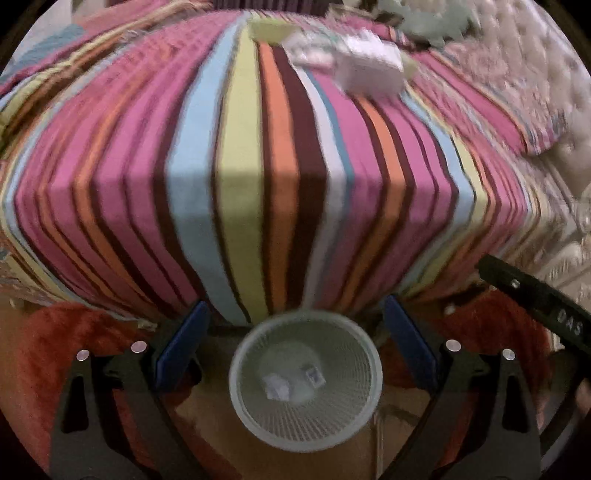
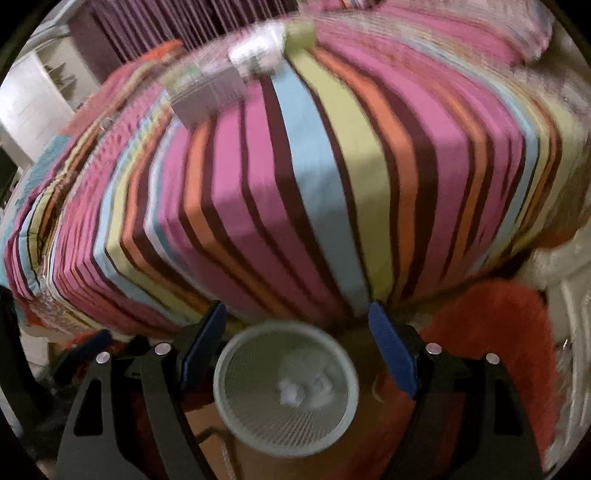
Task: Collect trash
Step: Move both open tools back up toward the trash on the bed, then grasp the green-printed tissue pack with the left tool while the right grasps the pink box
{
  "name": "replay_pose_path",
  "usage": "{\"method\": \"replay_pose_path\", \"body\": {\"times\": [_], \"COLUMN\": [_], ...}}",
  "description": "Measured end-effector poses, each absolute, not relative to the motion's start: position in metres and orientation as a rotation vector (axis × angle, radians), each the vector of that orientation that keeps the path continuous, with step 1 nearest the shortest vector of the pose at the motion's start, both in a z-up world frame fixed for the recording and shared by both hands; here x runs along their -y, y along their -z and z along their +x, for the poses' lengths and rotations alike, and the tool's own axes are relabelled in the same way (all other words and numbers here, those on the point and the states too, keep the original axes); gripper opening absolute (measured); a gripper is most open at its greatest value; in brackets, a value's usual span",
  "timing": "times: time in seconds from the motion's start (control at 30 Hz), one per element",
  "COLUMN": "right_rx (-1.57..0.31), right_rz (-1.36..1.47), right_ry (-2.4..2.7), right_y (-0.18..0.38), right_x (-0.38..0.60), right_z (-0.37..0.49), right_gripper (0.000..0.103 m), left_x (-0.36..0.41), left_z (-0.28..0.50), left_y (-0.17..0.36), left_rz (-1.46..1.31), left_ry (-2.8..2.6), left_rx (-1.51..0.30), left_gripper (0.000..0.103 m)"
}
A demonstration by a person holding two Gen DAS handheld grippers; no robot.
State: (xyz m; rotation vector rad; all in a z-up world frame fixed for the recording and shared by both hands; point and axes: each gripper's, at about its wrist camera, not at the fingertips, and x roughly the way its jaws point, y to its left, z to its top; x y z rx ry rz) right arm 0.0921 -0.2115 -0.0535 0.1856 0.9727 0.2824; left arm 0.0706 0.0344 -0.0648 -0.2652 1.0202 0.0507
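A pale mesh waste bin (image 1: 305, 380) stands on the floor below the bed edge, with a few white scraps (image 1: 277, 386) inside; it also shows in the right wrist view (image 2: 286, 387). My left gripper (image 1: 295, 343) is open and empty, above the bin. My right gripper (image 2: 295, 343) is open and empty, above the bin too. On the striped bed lie a white box (image 1: 373, 62), crumpled plastic wrapping (image 1: 314, 50) and a green piece (image 1: 269, 29). The right wrist view shows the box (image 2: 210, 94), the wrapping (image 2: 258, 48) and the green piece (image 2: 301, 33), all blurred.
The striped bedspread (image 1: 240, 166) fills most of both views. A red rug (image 1: 44, 354) and brown cardboard (image 1: 207, 413) lie around the bin. The other gripper's black body (image 1: 535, 299) shows at right. A tufted headboard (image 1: 535, 55) and white shelves (image 2: 33, 99) stand beyond the bed.
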Motion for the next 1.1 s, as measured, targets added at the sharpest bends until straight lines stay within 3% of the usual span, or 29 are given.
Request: {"method": "replay_pose_path", "body": {"times": [0.3,0.67,1.1], "right_rx": [-0.871,-0.776,-0.783], "right_rz": [0.237,0.123,-0.005], "right_ry": [-0.347,-0.428,-0.518], "right_y": [0.021,-0.004,0.005], "right_x": [0.214,0.174,0.128], "right_z": [0.136,0.189,0.244], "right_gripper": [0.075,0.075,0.075], "left_x": [-0.076,-0.086,-0.072], "left_z": [0.114,0.246,0.367], "left_y": [0.026,-0.019,0.007], "left_rz": [-0.278,-0.27,-0.244], "left_ry": [-0.079,-0.014,0.058], "left_rx": [-0.916,-0.843,-0.984], "left_gripper": [0.092,0.092,0.092]}}
